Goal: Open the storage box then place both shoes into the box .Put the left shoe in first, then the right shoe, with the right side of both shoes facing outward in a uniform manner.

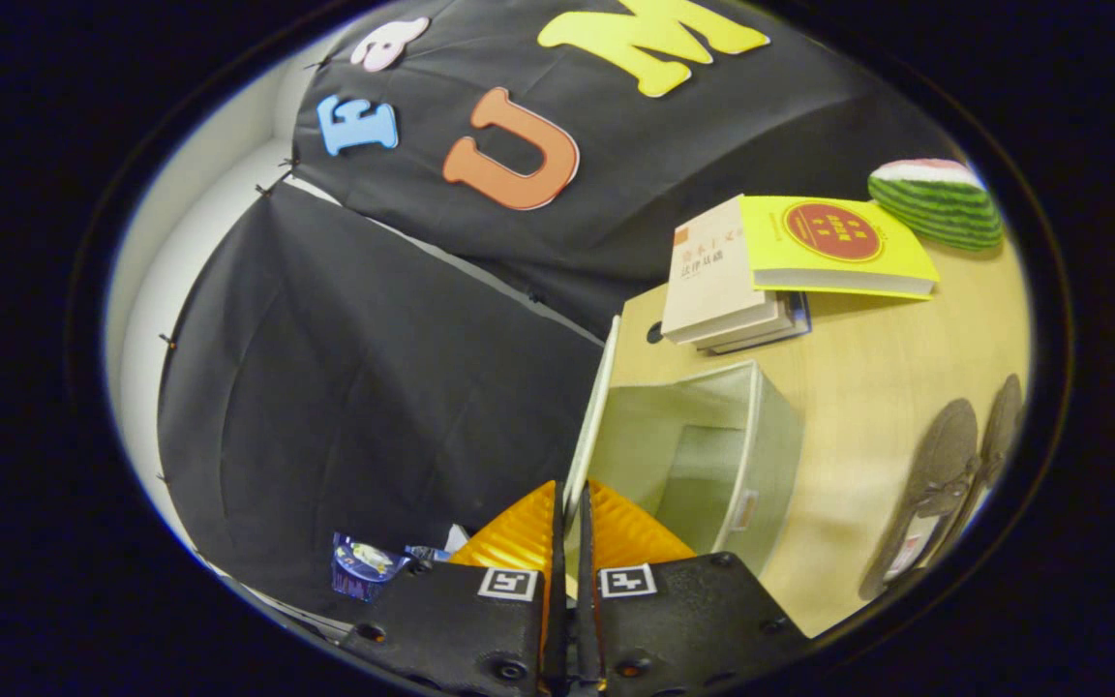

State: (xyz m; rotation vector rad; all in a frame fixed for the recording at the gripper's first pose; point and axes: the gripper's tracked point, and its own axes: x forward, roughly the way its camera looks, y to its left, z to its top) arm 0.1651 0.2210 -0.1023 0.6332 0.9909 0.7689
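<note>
The pale green fabric storage box (776, 438) stands open on the wooden table, just ahead and right of my fingers. Its thin pale lid (597, 402) is swung up almost vertical at the box's left side. My gripper (572, 505) is shut on the lid's near edge, with both fingers pressed flat against it. The inside of the box looks empty. Two dark slip-on shoes lie side by side on the table to the right of the box: the nearer shoe (940, 476) and, behind it, the farther shoe (999, 426), partly cut off.
A stack of books (724, 281) with a yellow book (833, 242) on top lies beyond the box. A watermelon-slice toy (937, 201) sits farther back right. The table (867, 373) ends at the box's left side, by the black cloth wall. A blue packet (360, 565) lies low left.
</note>
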